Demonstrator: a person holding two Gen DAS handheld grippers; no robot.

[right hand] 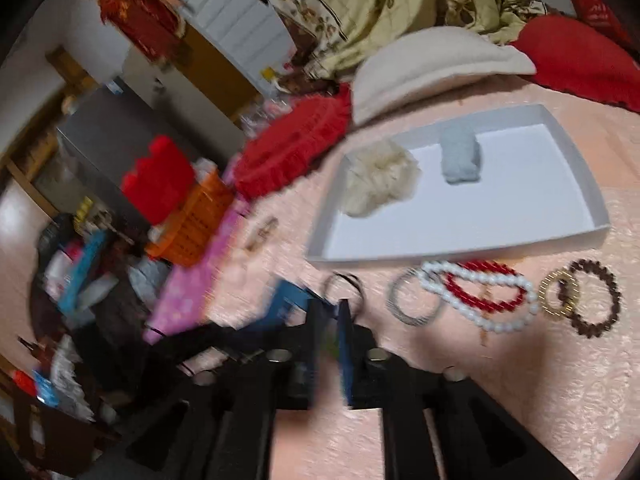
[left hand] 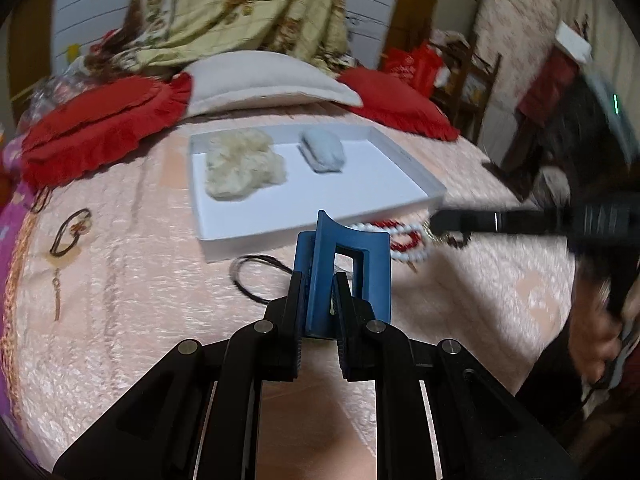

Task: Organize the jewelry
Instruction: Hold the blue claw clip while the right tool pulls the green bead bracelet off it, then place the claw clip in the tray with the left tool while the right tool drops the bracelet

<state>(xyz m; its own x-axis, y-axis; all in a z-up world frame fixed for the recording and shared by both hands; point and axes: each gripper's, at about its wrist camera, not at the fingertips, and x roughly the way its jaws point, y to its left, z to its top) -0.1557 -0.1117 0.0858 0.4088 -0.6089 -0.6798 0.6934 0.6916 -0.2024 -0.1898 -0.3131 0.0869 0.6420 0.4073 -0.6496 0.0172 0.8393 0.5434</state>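
Right wrist view was motion-blurred; clutter at its left edge could not be made out. Right tool [right hand: 328,320] was seen with fingers narrowly apart and nothing clearly between them; a firm open/closed call could not be made. In the left view that tool [left hand: 436,222] was cut off by blur, tip near the beads.

Left tool [left hand: 320,292] was clamped on a blue hair claw clip [left hand: 348,264], held upright above the bed [left hand: 120,280]. The clip's lower part was hidden by the fingers.

White tray [right hand: 592,216] was lying on the bedspread ahead of both tools, with a cream scrunchie [right hand: 380,178] and a pale blue scrunchie [right hand: 460,154] inside.

Just outside the tray's near wall: white bead necklace [right hand: 480,300], red bead strand [right hand: 488,280], silver bangle [right hand: 412,304], gold bracelet [right hand: 560,294], dark bead bracelet [right hand: 596,300], black hair tie [right hand: 344,284].
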